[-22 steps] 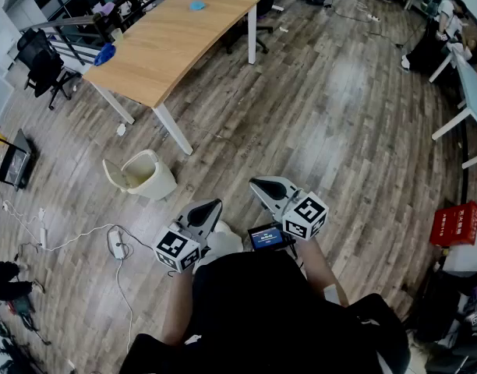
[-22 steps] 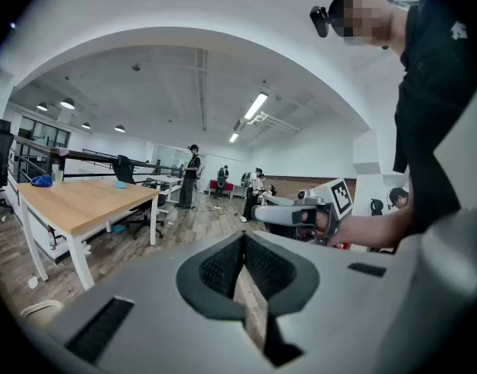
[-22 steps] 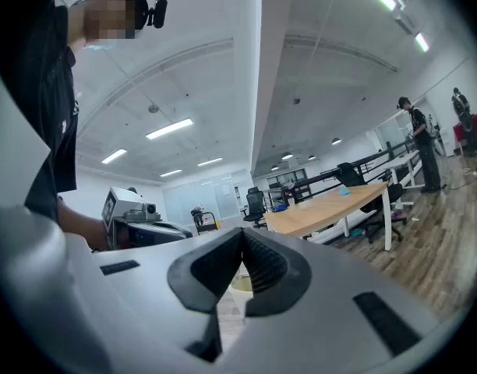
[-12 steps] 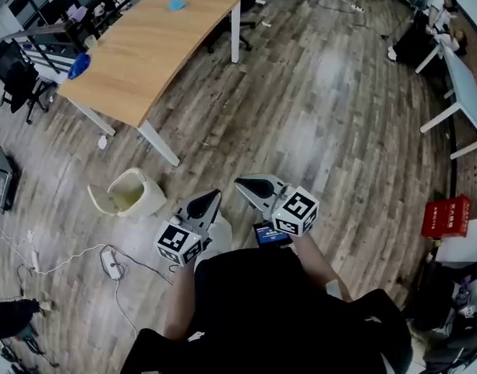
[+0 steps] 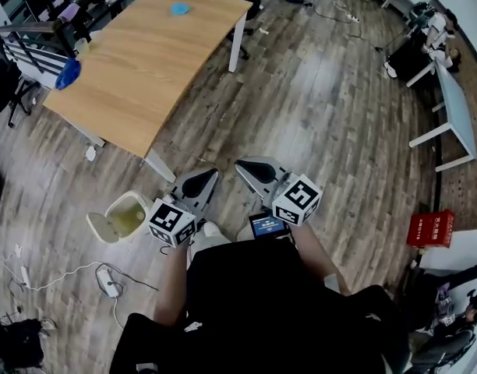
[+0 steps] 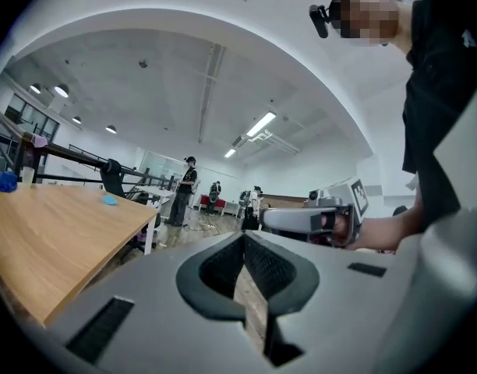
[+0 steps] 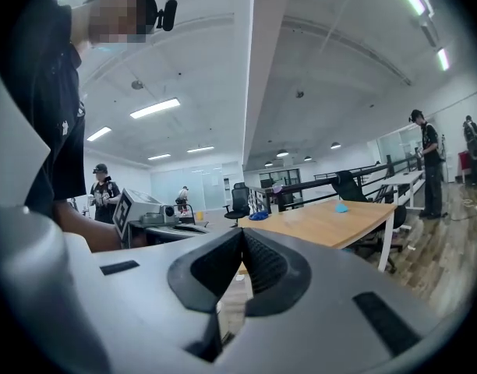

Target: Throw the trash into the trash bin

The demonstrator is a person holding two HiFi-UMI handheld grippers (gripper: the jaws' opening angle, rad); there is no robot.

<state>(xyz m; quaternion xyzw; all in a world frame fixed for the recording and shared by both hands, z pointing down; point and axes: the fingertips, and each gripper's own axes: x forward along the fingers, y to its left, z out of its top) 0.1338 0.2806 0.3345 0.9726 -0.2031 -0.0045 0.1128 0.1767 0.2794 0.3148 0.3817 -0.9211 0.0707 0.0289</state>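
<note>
Wood floor (image 5: 332,115) holds the trash bin (image 5: 123,218), and just right of it the left gripper (image 5: 207,176) and right gripper (image 5: 243,167) wait with fingers closed and empty, probably since no trash is picked yet.

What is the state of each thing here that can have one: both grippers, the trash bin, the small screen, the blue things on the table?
left gripper: shut, nothing between its jaws.
right gripper: shut, nothing between its jaws.
trash bin: standing on the floor, top open, no lid.
small screen: lit.
large blue thing: lying at the wooden table's edge.
small blue thing: lying on the table.
</note>
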